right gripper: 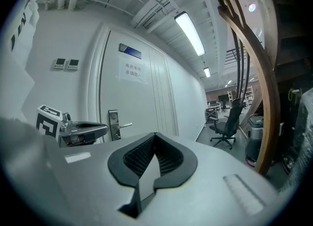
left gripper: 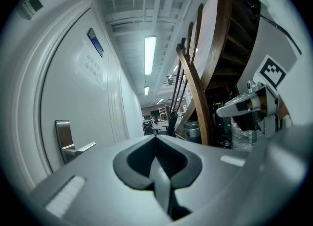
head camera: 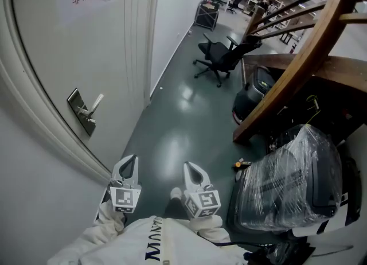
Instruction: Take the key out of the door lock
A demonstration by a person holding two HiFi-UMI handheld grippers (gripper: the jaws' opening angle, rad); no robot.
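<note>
Now, a dark glossy corridor floor [head camera: 172, 123] runs past the pale door [head camera: 63, 51] at left and a wooden staircase [head camera: 304, 57] at right, an office chair [head camera: 221, 57] beyond. The lock plate [head camera: 80, 110] sits apart from the left gripper [head camera: 132, 159] and right gripper [head camera: 189, 167], both pinched together, empty; the key is too small to make out

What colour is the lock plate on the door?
Silver, brushed metal. The lock plate shows best in the left gripper view.

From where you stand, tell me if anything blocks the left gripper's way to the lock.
Nothing visible: only bare door and floor lie between the left gripper and the lock plate. The key is too small to see.
</note>
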